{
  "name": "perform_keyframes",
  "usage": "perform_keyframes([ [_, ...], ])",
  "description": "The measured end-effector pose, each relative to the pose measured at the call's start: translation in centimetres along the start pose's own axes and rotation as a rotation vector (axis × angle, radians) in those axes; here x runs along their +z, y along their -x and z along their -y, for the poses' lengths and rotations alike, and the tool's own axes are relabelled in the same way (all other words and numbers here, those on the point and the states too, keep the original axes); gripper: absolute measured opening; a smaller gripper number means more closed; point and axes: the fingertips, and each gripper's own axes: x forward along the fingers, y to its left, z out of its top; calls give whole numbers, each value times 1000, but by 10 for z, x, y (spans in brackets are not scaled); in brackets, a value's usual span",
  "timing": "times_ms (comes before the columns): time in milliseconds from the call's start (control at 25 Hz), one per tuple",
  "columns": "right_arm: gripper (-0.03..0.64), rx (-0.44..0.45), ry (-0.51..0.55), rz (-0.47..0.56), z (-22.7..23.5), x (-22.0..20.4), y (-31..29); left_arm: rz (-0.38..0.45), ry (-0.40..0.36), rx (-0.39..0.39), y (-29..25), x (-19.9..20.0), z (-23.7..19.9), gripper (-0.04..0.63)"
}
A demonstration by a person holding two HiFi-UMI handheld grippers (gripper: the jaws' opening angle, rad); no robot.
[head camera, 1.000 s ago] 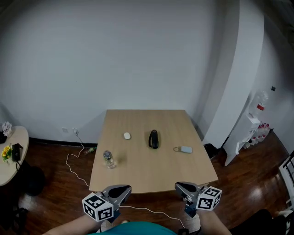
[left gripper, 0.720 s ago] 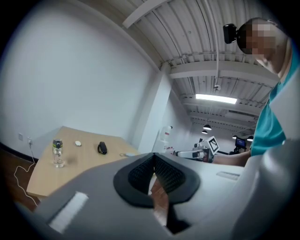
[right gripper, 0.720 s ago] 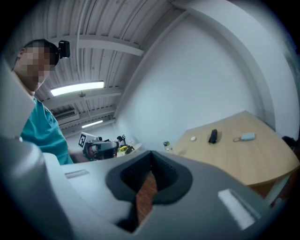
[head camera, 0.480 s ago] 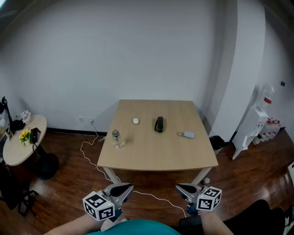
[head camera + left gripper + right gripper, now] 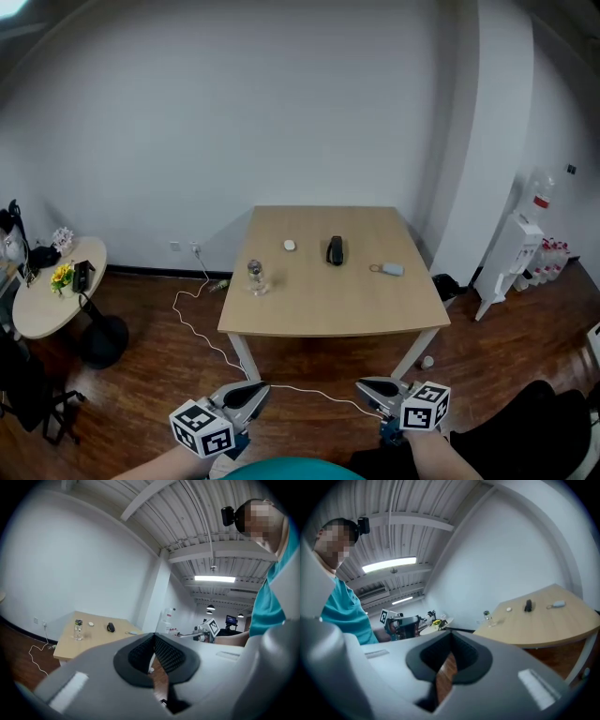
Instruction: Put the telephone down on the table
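Note:
The black telephone (image 5: pixel 335 250) lies on the far half of the wooden table (image 5: pixel 328 314), well ahead of me. It shows small in the left gripper view (image 5: pixel 111 627) and in the right gripper view (image 5: pixel 528 605). My left gripper (image 5: pixel 251 394) and right gripper (image 5: pixel 367 389) hang low over the wood floor, short of the table's near edge and far from the telephone. Both are shut and hold nothing. The left gripper's (image 5: pixel 153 637) and the right gripper's (image 5: pixel 451 637) tips meet in their own views.
On the table stand a clear bottle (image 5: pixel 254 277), a small white disc (image 5: pixel 290 246) and a pale tag with a ring (image 5: pixel 391 269). A white cable (image 5: pixel 202 319) trails on the floor. A round side table (image 5: pixel 47 300) is left, a white rack (image 5: pixel 511 253) right.
The table has drawn farther away in all views, with more floor now between it and both grippers. The grippers stay shut and empty; the things on the table have not moved.

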Motion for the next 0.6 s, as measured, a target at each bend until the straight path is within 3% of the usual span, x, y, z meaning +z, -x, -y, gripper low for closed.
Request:
perform_keyframes([
  [360,2,-109,-21,51,-105,-43,-19,-17,-2,-59,121,-27,-12,5],
  [600,2,-157,2,69,-144,-50,-7,-21,15,-73,154,-39,-4,5],
])
